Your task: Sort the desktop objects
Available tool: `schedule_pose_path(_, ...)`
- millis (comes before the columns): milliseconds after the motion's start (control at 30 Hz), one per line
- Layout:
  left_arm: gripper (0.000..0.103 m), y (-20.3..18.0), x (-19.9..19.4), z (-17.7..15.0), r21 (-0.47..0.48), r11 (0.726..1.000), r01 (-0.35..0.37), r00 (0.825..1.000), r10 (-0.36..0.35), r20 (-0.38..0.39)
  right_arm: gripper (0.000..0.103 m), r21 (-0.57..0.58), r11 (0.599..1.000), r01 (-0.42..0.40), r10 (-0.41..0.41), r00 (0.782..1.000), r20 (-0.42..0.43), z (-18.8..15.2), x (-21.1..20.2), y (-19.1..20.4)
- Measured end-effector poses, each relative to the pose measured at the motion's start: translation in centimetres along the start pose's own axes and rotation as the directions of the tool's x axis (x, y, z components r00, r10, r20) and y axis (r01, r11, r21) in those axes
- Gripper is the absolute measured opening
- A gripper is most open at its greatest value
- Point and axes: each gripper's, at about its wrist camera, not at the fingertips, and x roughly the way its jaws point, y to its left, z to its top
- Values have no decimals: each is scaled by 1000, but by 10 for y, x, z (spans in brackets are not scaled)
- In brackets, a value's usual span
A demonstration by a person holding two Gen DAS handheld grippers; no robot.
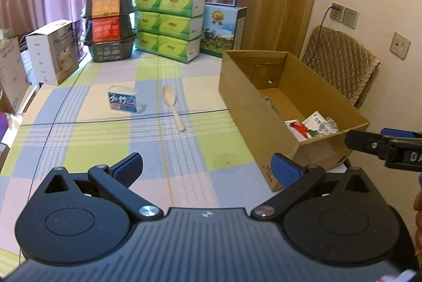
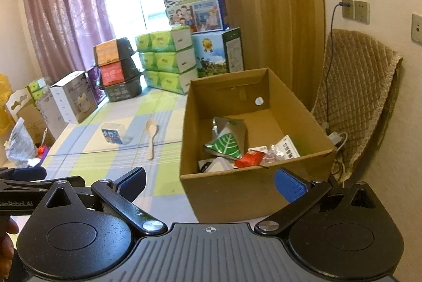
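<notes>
Left tool (image 1: 207,167), lower centre of the left wrist view: blue-padded fingers spread wide, nothing between them, raised above the checked pastel tabletop (image 1: 87,150). Right tool (image 2: 209,183), lower centre of the right wrist view: likewise spread and empty, poised just before the near wall of the open brown cardboard box (image 2: 237,192).

Centre of the left view, on the tabletop: pale wooden spoon (image 1: 172,103), bowl toward the top of the frame, handle toward the bottom; just left of it, apart, small blue-and-white clear-topped box (image 1: 122,99). Both well clear of the cardboard box at right.

Inside the cardboard box: green leaf-print foil pouch (image 2: 226,143), small red packet (image 2: 249,159), white packets.

Handling, by judgement: spoon light, rigid, smooth, lying flat and low; hold best across the narrow handle. Small box light, firm-sided, possibly slick; hold best across its short width.
</notes>
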Motion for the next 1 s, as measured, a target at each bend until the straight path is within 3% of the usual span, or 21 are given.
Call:
schedule_pose_path(533,102,80,-4,0,-123,982,-145,989,146,-2,101,-85,989,-125,128,992,22,4,17,56)
schedule_pose_path(1000,102,124,17,15,-133,972,-193,981,193,-10,101,-143,964,-224,229,973,22,26,63,114)
